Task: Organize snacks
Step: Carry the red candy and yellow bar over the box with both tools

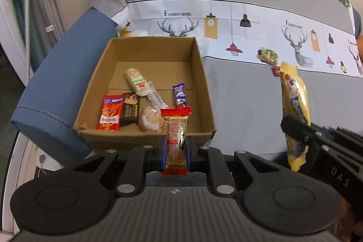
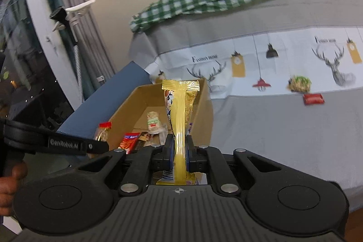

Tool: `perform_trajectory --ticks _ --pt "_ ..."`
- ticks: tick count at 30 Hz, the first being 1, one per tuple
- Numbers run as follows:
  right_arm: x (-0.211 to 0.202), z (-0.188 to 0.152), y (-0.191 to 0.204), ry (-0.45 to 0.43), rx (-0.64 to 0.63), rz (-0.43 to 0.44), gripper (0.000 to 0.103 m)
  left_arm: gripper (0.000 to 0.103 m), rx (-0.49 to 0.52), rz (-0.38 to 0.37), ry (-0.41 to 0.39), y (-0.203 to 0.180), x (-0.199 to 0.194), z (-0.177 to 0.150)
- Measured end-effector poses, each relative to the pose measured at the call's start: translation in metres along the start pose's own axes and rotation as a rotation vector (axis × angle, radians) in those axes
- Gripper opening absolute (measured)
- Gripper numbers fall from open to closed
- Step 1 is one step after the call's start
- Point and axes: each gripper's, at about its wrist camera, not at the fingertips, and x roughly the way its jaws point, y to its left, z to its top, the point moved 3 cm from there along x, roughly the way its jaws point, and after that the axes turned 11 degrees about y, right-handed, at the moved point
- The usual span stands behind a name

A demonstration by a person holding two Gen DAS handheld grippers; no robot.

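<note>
So the cardboard box (image 1: 145,92) on the bed (image 1: 245,106) already has a handful of snacks in it. Left tool (image 1: 176,149) is clamped on a red-ended packet (image 1: 175,128) right at the box's near edge, right tool (image 2: 180,151) clamped on a yellow packet (image 2: 180,110). Two more, a green snack (image 1: 268,55) and small red one (image 2: 313,98), lie well apart from the box.

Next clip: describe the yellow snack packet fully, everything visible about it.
The yellow snack packet is a long, glossy foil-like wrapper with crimped ends and a cartoon print with blue and white. It stands roughly upright, clamped near its lower part between the shut pads of the right gripper, lifted clear of the grey cloth. In the right wrist view it stands in front of the cardboard box. Nothing else touches it.
</note>
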Motion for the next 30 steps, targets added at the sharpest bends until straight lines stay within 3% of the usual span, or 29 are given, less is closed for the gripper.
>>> perform_trajectory --ticks 16,24,30 --pt "-0.016 0.001 0.028 -0.032 -0.11 -0.004 0.009 0.017 -0.026 -0.033 -0.075 0.001 -0.023 -0.013" --pt "-0.02 0.001 0.037 -0.057 -0.13 0.02 0.009 0.017 -0.031 -0.021 -0.055 0.007 -0.022 -0.016" --pt "-0.008 0.001 0.037 -0.017 -0.127 0.006 0.009 0.017 -0.054 -0.031 -0.036 0.018 -0.011 -0.016"
